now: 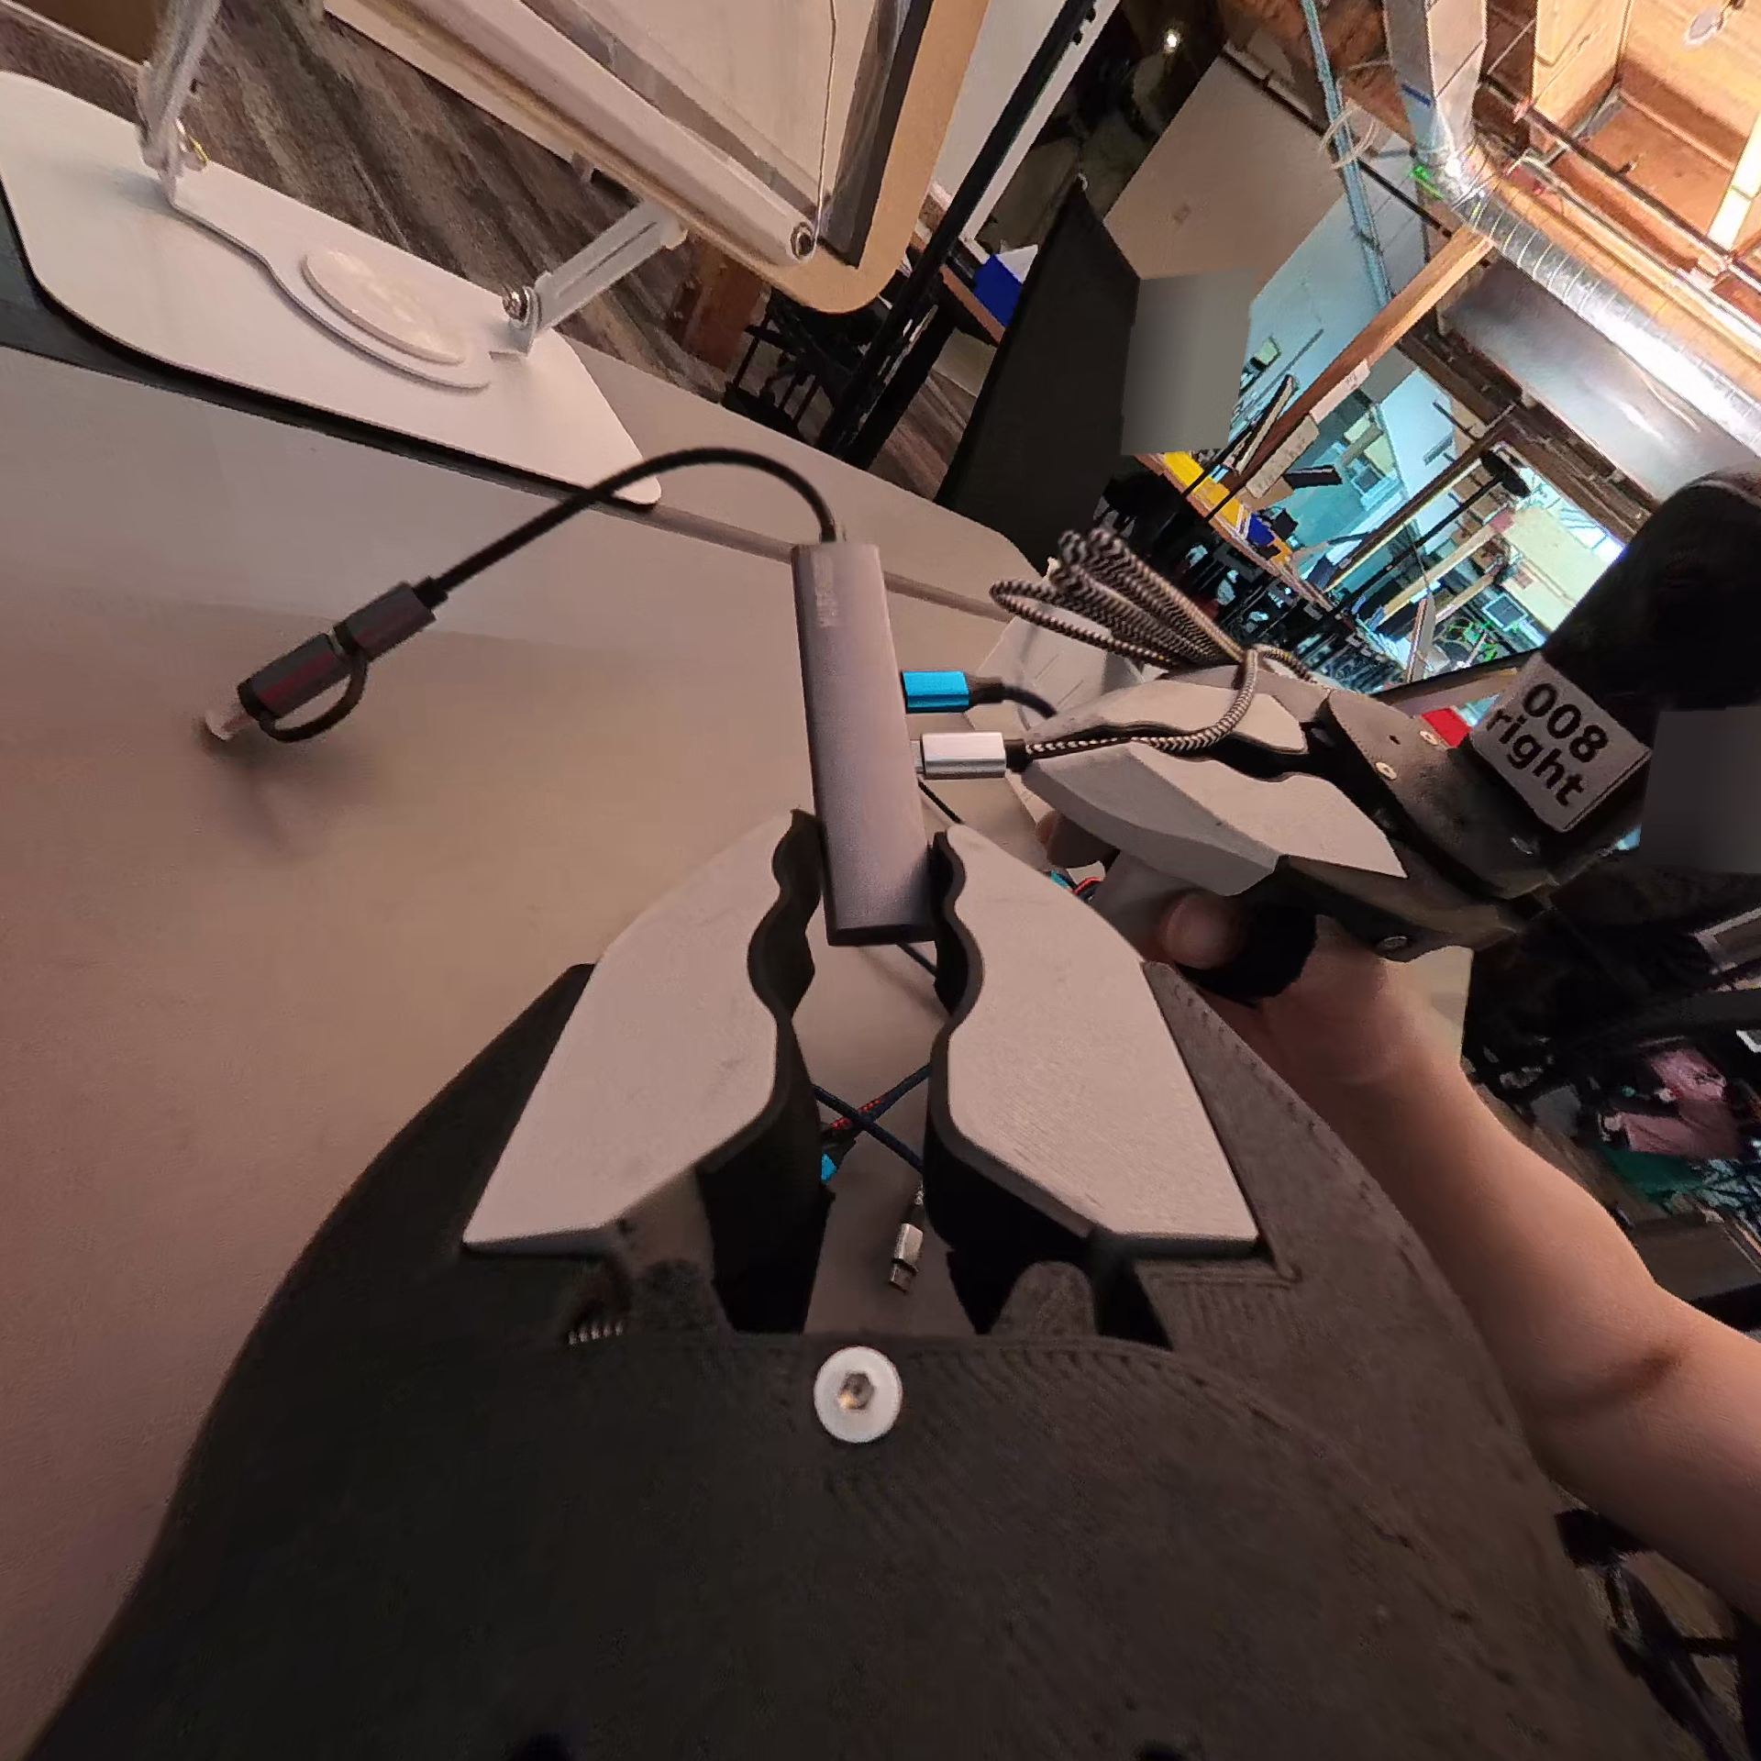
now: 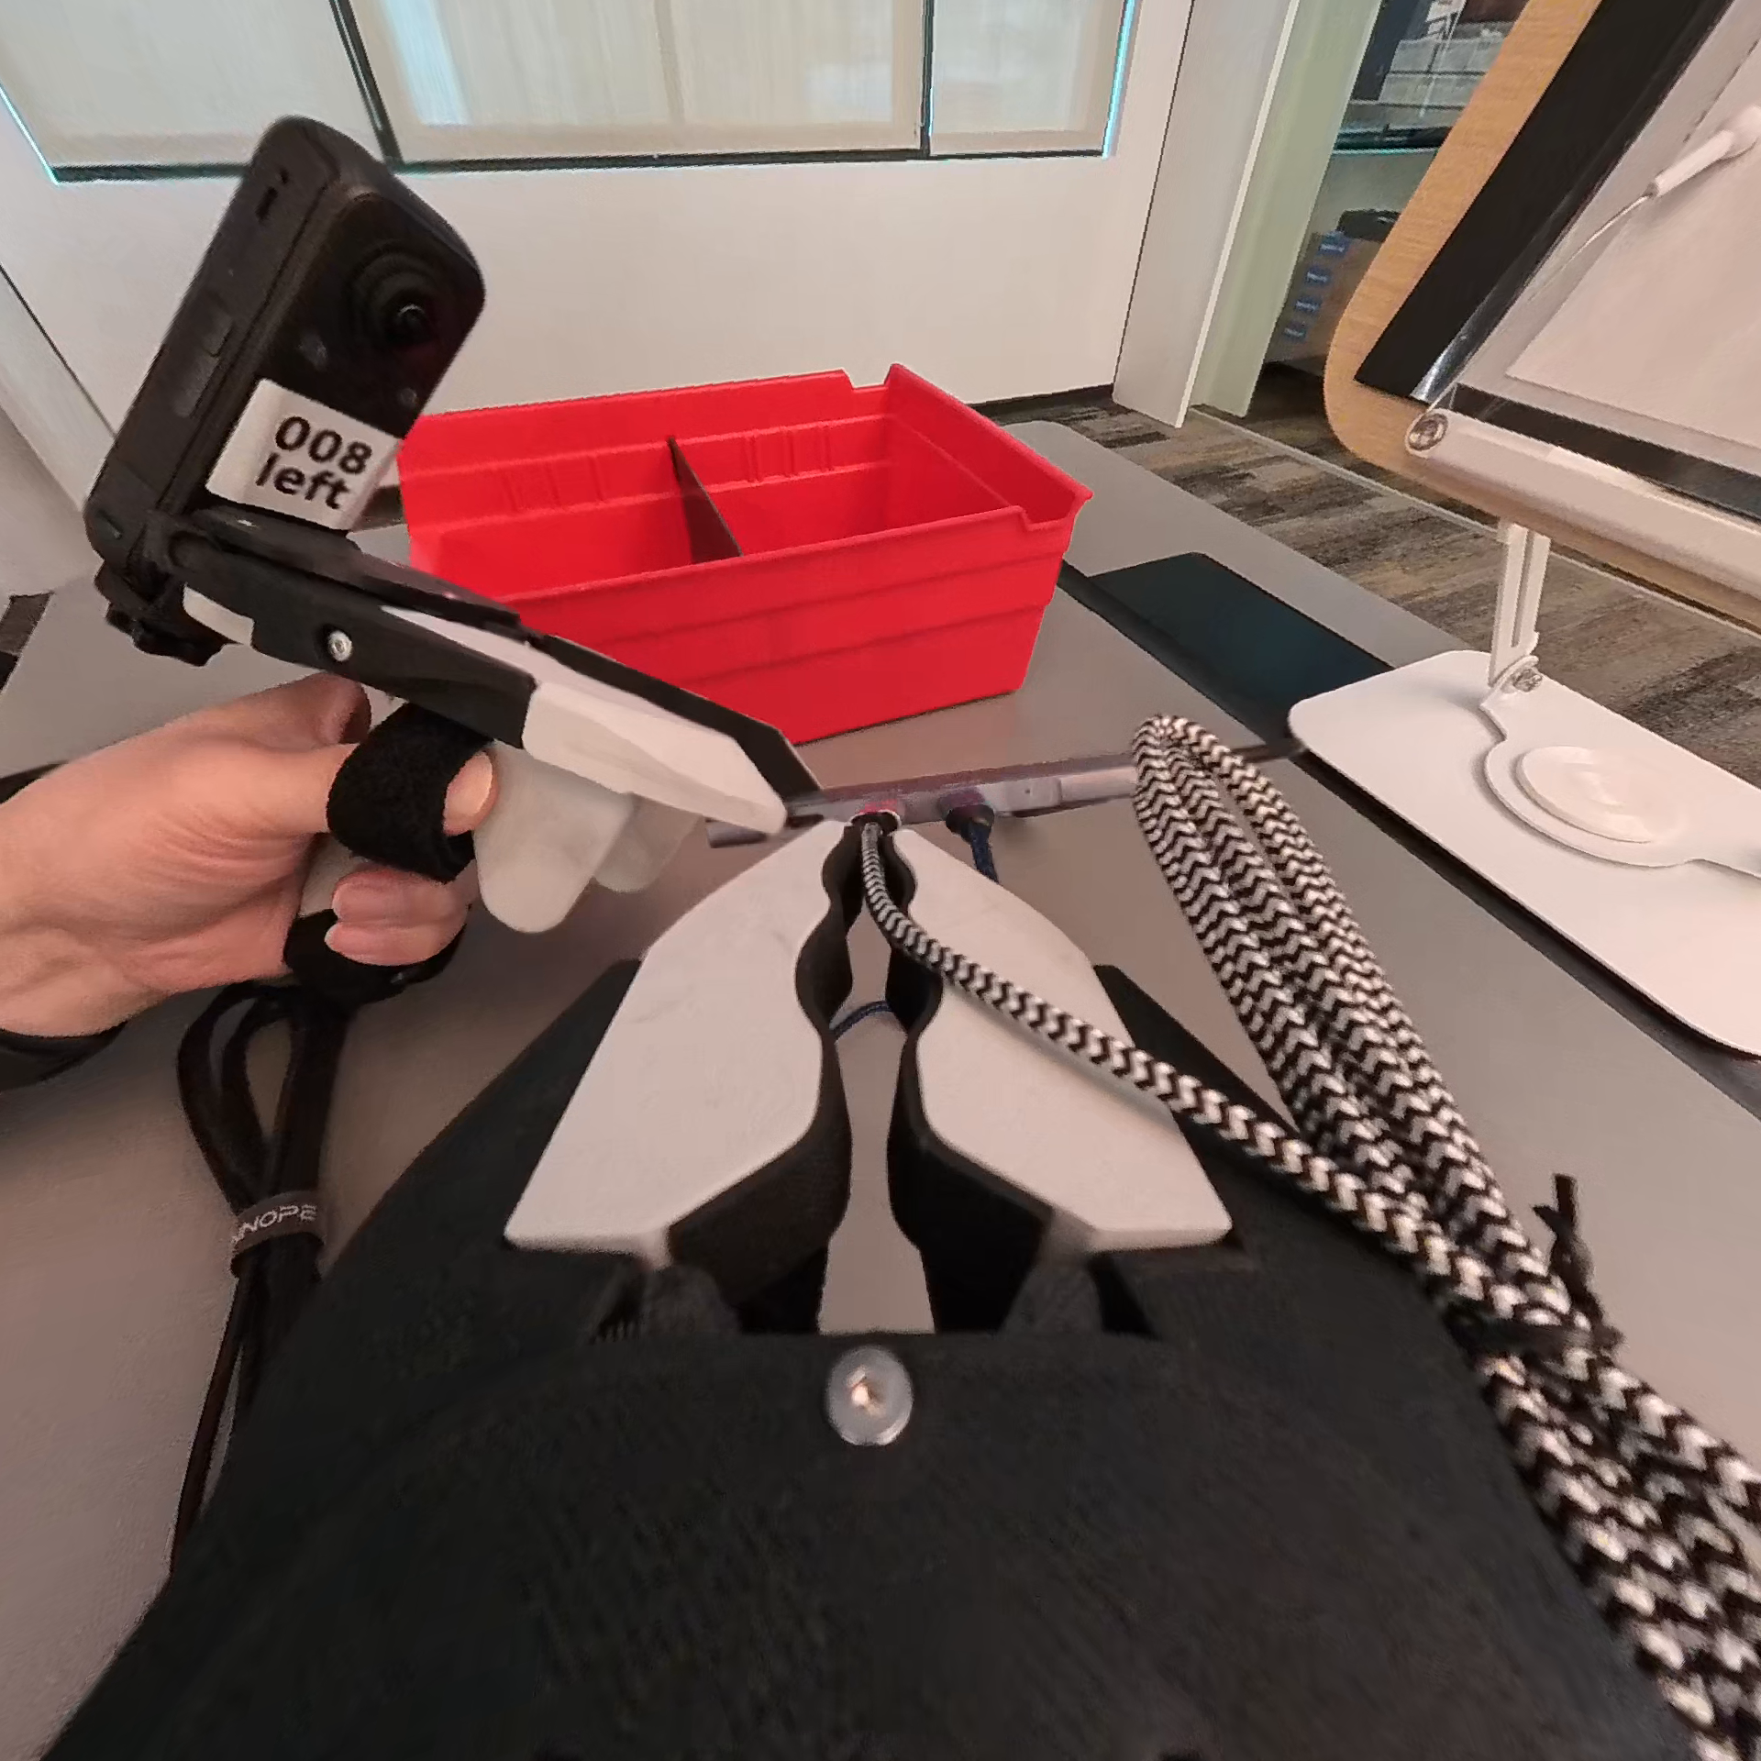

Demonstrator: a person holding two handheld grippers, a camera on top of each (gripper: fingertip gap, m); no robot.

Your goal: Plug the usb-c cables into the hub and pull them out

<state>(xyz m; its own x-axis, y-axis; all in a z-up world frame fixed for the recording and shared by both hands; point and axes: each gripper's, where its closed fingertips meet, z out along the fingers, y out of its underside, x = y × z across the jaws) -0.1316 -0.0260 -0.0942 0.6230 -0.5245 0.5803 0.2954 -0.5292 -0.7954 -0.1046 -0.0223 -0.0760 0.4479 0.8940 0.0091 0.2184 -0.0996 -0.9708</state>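
While left gripper (image 1: 872,881) clamps near end of hub (image 1: 853,705) steady, right gripper (image 2: 869,862) pinched on silver plug (image 1: 961,756), just short of port.

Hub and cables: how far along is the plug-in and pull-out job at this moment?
Done: the blue-plug cable sits in the hub.
In hand: the left gripper clamps the hub's end; the right gripper pinches the braided cable, its silver plug at the port, seating unclear.
Left: pulling the cables out.

Left gripper (image 1: 872,891) jaws clamp the hub (image 1: 862,753)
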